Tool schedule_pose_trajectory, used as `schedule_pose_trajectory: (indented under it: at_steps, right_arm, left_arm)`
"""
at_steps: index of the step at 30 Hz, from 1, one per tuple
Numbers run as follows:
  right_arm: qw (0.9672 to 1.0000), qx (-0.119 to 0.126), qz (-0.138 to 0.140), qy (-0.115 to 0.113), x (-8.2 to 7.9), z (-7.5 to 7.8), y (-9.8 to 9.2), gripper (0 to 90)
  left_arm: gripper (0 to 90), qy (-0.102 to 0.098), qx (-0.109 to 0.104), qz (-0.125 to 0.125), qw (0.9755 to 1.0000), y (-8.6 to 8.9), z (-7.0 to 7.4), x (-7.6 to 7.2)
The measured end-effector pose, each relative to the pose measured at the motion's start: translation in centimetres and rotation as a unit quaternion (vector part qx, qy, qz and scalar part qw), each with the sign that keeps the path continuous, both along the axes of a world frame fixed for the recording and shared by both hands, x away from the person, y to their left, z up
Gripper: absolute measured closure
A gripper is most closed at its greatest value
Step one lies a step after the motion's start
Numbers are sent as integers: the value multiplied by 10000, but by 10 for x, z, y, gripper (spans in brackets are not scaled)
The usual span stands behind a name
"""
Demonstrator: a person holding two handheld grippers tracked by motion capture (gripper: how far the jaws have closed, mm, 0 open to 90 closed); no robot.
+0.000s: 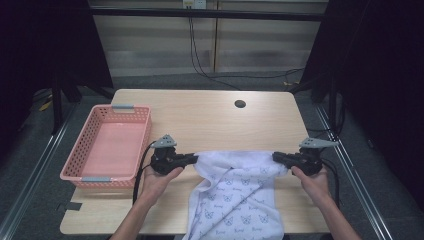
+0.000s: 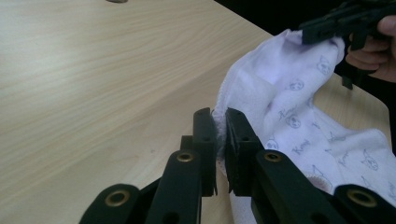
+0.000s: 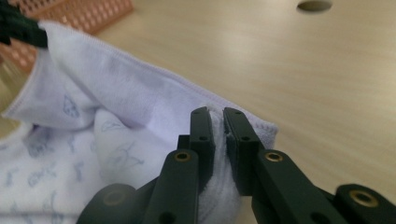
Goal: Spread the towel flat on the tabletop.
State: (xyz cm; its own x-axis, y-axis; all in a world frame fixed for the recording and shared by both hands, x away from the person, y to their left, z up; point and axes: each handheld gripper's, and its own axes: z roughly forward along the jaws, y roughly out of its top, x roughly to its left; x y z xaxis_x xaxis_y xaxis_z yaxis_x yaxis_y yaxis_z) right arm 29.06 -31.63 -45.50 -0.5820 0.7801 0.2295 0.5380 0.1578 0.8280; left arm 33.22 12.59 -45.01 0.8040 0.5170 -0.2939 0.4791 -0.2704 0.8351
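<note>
Soft white terry towel (image 1: 235,192) printed with small grey cartoon faces and script lies at the near middle of the pale wood-grain table (image 1: 210,117), its top hem lifted and stretched between the two tools while the rest drapes down over the near edge. Left hand-held gripper (image 1: 194,159), black and angular, has its jaws clamped on the towel's left corner, the stitched hem squeezed between the flat pads. Right hand-held gripper (image 1: 276,157) pinches the opposite corner the same way, thick looped cloth bunched in its narrow gap. Pink plastic lattice basket (image 1: 108,146), rectangular with grey handles, sits at the table's left edge, well apart from the towel
</note>
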Motion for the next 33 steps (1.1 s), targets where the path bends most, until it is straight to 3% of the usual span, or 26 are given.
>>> schedule_pose_trajectory:
  at_steps: [5, 11, 12, 17, 18, 23, 27, 32, 33]
  right_arm:
    - [9986, 390, -144, -340, 6, 25, -9, 831]
    - [9970, 547, -93, -547, 11, 44, -9, 830]
    - [9965, 559, -94, -613, 14, 49, -6, 831]
    - [9956, 616, -58, -701, 23, 59, 1, 831]
    - [9948, 676, 8, -761, 28, 66, 6, 830]
    - [9931, 716, 92, -920, 41, 82, 16, 830]
    - [9914, 692, 110, -1101, 55, 101, 22, 831]
    - [9898, 741, 41, -1217, 79, 114, 22, 831]
    - [9896, 749, -4, -1225, 86, 114, 22, 832]
  left_arm:
    - [848, -277, -87, 113, 9995, 12, 23, 2]
    - [853, -498, -141, 342, 9981, 27, 47, 9]
    - [853, -571, -230, 452, 9971, 33, 56, 12]
    - [854, -726, -317, 659, 9947, 43, 74, 20]
    - [854, -784, -334, 800, 9931, 48, 83, 25]
    - [854, -928, -337, 1043, 9896, 60, 101, 37]
    - [854, -990, -270, 1127, 9883, 65, 113, 48]
    - [854, -994, -153, 1337, 9859, 63, 121, 76]
    - [854, -981, -215, 1365, 9855, 61, 122, 83]
